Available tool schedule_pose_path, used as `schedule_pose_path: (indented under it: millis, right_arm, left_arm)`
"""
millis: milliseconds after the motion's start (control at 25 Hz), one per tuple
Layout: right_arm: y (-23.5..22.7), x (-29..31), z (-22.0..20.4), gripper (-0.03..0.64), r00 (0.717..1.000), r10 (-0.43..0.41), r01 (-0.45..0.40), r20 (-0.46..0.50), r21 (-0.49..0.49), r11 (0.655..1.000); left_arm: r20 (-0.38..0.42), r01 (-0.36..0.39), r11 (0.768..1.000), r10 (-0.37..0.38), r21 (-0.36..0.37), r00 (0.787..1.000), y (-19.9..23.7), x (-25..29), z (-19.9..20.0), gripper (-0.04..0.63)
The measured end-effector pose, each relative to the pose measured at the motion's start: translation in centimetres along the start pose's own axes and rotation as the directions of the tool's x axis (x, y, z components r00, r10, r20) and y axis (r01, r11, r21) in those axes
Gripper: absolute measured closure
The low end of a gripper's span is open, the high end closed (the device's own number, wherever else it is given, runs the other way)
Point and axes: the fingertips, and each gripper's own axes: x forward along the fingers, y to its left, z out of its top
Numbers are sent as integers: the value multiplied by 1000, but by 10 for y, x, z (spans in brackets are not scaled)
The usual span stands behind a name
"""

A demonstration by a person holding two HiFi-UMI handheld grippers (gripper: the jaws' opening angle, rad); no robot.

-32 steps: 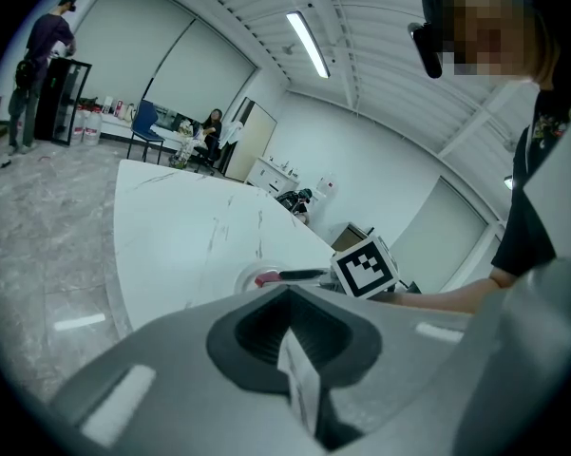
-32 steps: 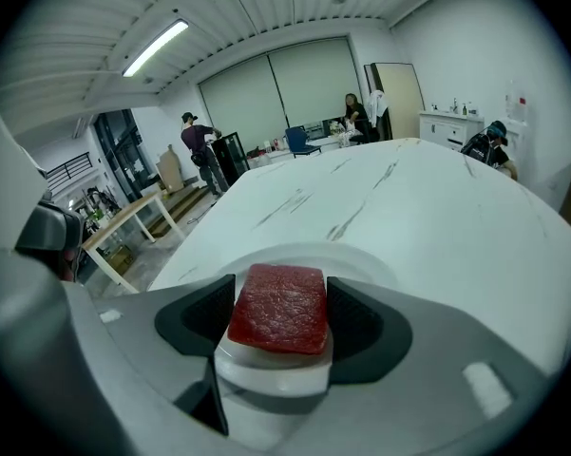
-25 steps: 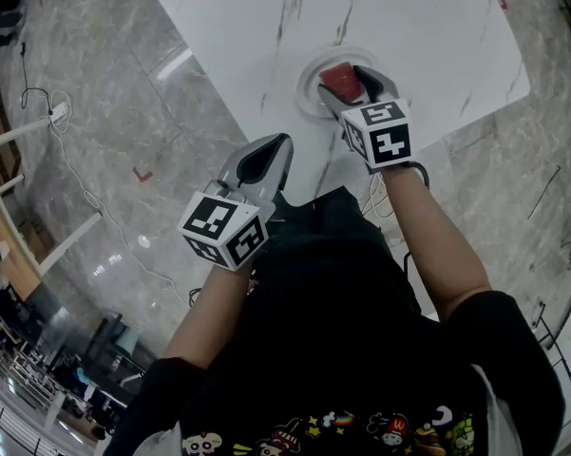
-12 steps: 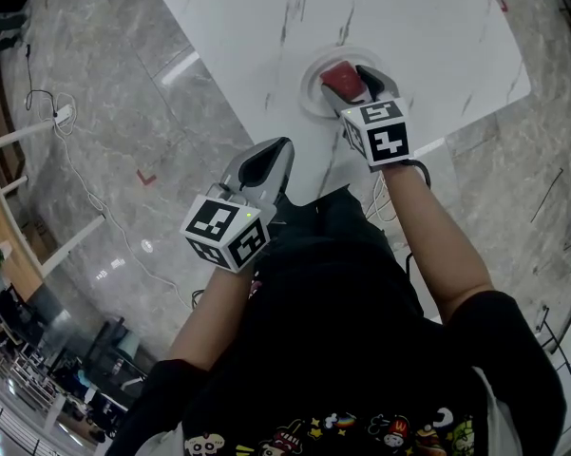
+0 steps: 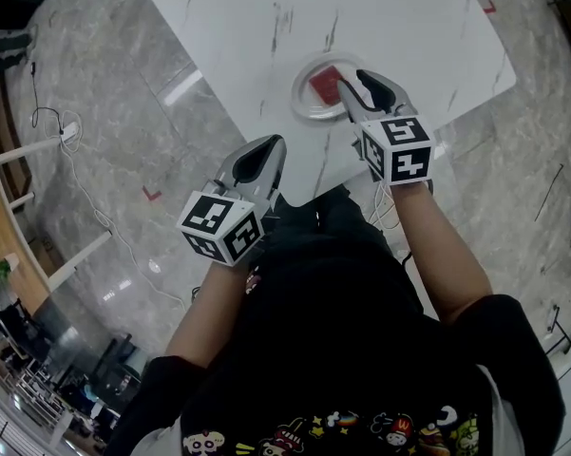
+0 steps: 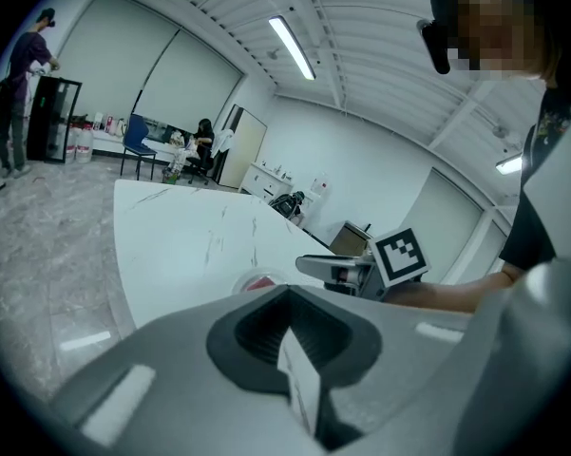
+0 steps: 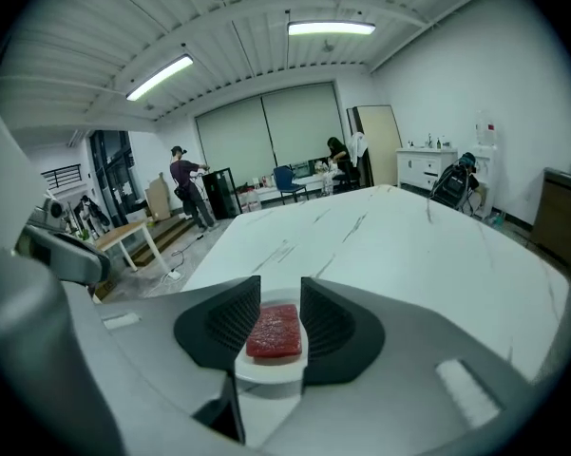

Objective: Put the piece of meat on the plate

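Beyond the tips of the right claw (image 5: 352, 84), the piece of meat (image 5: 325, 84) lies flat on the plate (image 5: 300, 98), free of any grip. A second ago this claw sat low at the plate with its jaws wide beside the red slab. Since then it has lifted and drawn back toward the person, and its jaws have just been closing partway with nothing between them.

Seen along the right claw (image 7: 279, 291) itself, the two ribbed pads stand a narrow gap apart. Through that gap the meat (image 7: 275, 332) shows on the plate (image 7: 266, 370), below and ahead of the pads and touching neither. So the claw is released and empty, and I judge the placing done: the meat rests near the plate's middle and only the retreat remains.

Well off to the left of the right claw, the left claw (image 5: 259, 160) hangs near the edge of the white table (image 5: 409, 27). It is clenched on nothing, and its own view shows the left claw (image 6: 287, 335) with its pads pressed together.
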Motion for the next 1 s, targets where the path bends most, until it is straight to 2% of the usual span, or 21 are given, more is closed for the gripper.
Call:
schedule_pose_path:
  millis: [160,360,680,1000]
  right_arm:
    - [-4,-35,18,517,997,-24,24,67,2,1000]
    - [-5,-65,29,551,993,-35,34,116,13,999]
    - [0,-111,40,589,984,-21,22,176,-7,1000]
    - [-2,-148,40,592,980,-13,14,197,-3,1000]
  left_arm:
    - [15,5,999,-5,33,1000,-12,0,10,595]
    - [32,6,998,-8,68,999,-25,-2,19,595]
    - [66,-8,994,0,109,998,-44,-4,28,595]
    - [95,-28,990,15,136,995,-58,-9,36,595]
